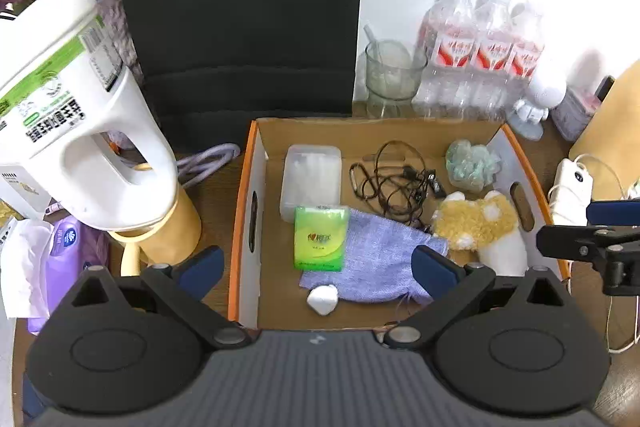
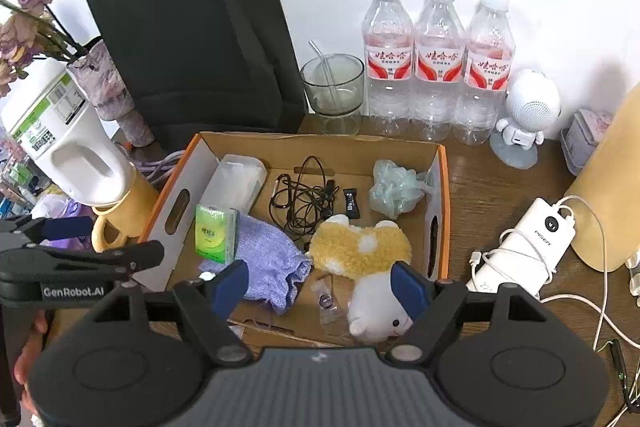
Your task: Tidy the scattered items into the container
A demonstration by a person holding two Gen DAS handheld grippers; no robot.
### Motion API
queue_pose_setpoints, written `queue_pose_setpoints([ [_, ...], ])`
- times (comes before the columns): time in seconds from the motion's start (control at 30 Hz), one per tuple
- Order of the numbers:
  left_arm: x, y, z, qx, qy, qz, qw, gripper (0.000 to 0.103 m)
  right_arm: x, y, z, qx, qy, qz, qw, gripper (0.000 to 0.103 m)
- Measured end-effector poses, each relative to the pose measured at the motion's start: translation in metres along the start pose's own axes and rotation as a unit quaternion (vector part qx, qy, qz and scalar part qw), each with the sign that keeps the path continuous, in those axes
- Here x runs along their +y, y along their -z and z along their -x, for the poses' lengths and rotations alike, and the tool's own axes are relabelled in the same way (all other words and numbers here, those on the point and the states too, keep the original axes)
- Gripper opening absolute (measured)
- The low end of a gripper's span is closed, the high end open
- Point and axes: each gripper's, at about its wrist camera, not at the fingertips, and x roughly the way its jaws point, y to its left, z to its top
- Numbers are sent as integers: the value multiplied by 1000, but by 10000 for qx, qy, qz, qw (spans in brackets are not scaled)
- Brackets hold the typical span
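An orange-edged cardboard box (image 1: 256,147) (image 2: 442,187) sits on the wooden table. In it lie a clear plastic case (image 1: 310,179), a green tissue pack (image 1: 320,239) (image 2: 214,233), a purple cloth (image 1: 380,263) (image 2: 268,255), tangled black earphones (image 1: 396,183) (image 2: 304,203), a pale green mesh puff (image 1: 472,163) (image 2: 396,187), a yellow-white plush toy (image 1: 480,223) (image 2: 368,259) and a small white object (image 1: 323,299). My left gripper (image 1: 318,267) is open and empty above the box's near side. My right gripper (image 2: 320,287) is open and empty over the plush toy.
A black paper bag (image 2: 200,39) stands behind the box. A white detergent jug (image 1: 68,107), yellow mug (image 2: 116,223) and purple tissue packs (image 1: 68,259) are left. A glass (image 2: 334,87), three water bottles (image 2: 440,67), a white robot speaker (image 2: 524,111) and a power bank (image 2: 528,247) are right.
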Motion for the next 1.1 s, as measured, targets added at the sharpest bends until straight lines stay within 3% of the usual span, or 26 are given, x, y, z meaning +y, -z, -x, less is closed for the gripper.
queue_pose_setpoints([
  [0.1,-3,19,14,-671,-19,11,9977,103,2,15,6,-515,-73,4,9986,78],
  [0.17,-2,43,24,-1399,42,-23,9902,103,5,30,10,-919,-116,89,9957,79],
  [0.23,-5,63,29,-1875,-44,-48,9822,103,7,46,10,-1266,-200,203,9915,79],
  [0.33,-9,78,35,-2242,-111,-141,9744,103,13,68,9,-1626,-124,272,9862,79],
  [0.47,-12,102,44,-2950,-47,-218,9552,103,21,99,16,-2459,-65,438,9683,80],
  [0.63,-17,127,39,-3047,5,-440,9514,103,21,129,18,-2879,-55,424,9567,84],
  [0.77,-8,159,39,-2865,0,-476,9569,103,16,165,25,-2901,-79,499,9557,84],
  [0.93,9,216,37,-2485,154,-283,9681,103,23,228,34,-2801,95,1075,9539,84],
  [1.1,33,258,35,-1967,172,338,9797,103,28,289,35,-2414,140,1636,9564,84],
])
